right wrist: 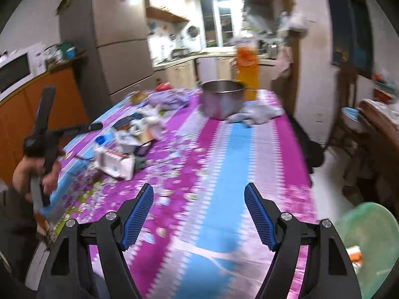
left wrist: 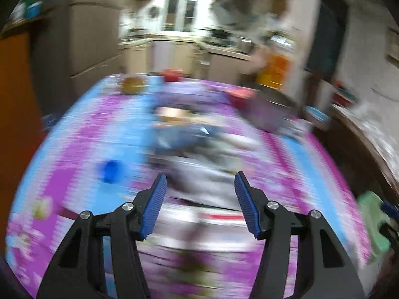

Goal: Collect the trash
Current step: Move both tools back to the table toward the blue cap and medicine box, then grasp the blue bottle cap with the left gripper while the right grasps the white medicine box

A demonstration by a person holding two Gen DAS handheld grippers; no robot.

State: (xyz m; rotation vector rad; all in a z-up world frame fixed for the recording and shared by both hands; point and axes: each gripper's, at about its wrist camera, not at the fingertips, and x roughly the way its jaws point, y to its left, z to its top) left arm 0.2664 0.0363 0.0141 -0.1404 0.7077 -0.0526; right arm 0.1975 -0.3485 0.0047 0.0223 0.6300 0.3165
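A pile of trash (right wrist: 132, 139), with a white carton (right wrist: 114, 163), crumpled wrappers and a blue bottle cap (right wrist: 100, 139), lies on the left half of the purple and blue tablecloth (right wrist: 224, 149). In the blurred left wrist view the same pile (left wrist: 197, 149) lies just ahead of my left gripper (left wrist: 200, 182), which is open and empty; a blue cap (left wrist: 111, 170) sits to its left. The left gripper also shows in the right wrist view (right wrist: 96, 126), held in a hand at the table's left edge. My right gripper (right wrist: 199, 191) is open and empty above bare cloth.
A steel pot (right wrist: 222, 99) and an orange bottle (right wrist: 247, 72) stand at the table's far end, with a crumpled cloth (right wrist: 259, 113) beside them. A green plastic bin (right wrist: 369, 244) is at the lower right. A dark chair (right wrist: 311, 149) stands at the table's right edge.
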